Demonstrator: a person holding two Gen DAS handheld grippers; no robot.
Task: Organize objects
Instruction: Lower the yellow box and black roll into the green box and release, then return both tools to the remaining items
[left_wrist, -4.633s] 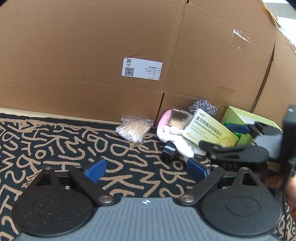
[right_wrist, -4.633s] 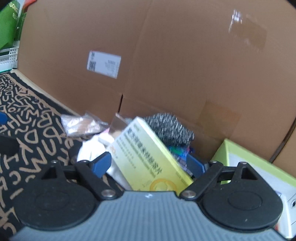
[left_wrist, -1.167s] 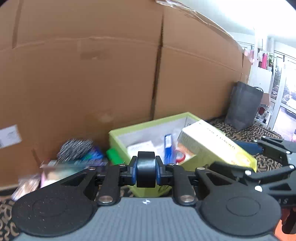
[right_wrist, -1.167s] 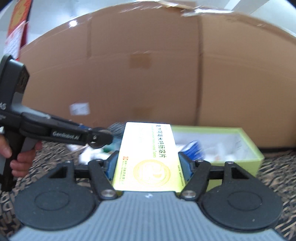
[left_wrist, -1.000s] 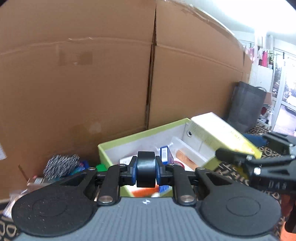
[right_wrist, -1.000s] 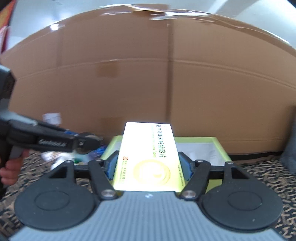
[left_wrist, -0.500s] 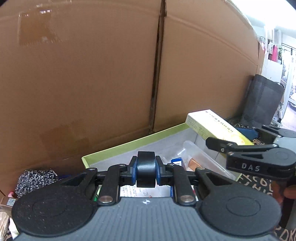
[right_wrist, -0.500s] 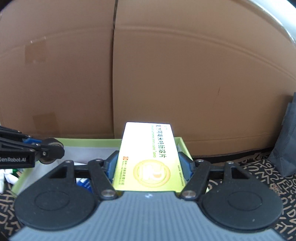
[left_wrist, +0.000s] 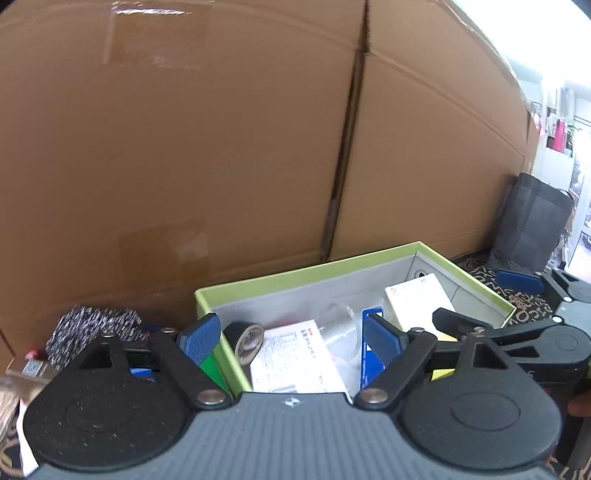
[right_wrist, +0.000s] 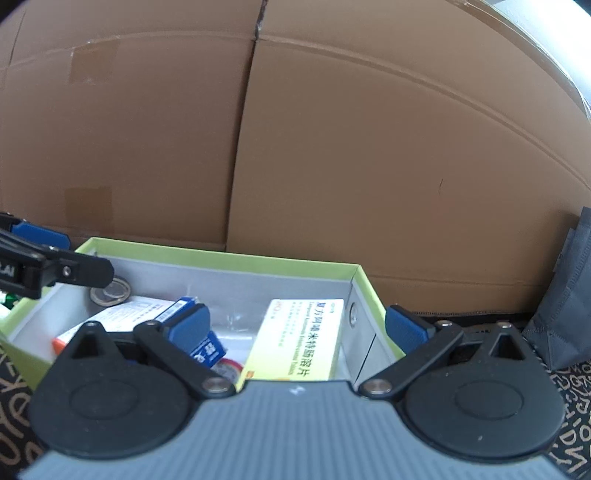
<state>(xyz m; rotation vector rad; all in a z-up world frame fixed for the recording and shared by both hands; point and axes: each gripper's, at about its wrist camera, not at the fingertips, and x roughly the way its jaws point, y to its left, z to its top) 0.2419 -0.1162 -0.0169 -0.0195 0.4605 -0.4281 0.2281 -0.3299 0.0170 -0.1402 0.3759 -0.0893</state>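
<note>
Both tools are spread wide and grip nothing. The left tool (left_wrist: 291, 338) hangs over the near left corner of the green box (left_wrist: 317, 267), its blue fingers (left_wrist: 201, 338) parted to either side of the box's contents; the right tool (right_wrist: 297, 328) sits over the box's right end, and its fingers (right_wrist: 190, 326) stand clear of the yellow medicine carton (right_wrist: 301, 338), which lies flat inside the box against the right-hand wall (printed face up, Chinese lettering legible). Also inside the box are a black tape roll (left_wrist: 247, 339) lying near the left wall, a white leaflet (left_wrist: 295, 360) beside it, a clear plastic piece (left_wrist: 341, 325) and a small blue packet (right_wrist: 184, 308). Outside the box, to its left, sits a steel-wool scourer (left_wrist: 92, 326). A tall cardboard wall (left_wrist: 221, 129) stands right behind the box, and a dark grey bag (right_wrist: 569, 306) rests on the patterned mat (right_wrist: 570, 391) to the right.
</note>
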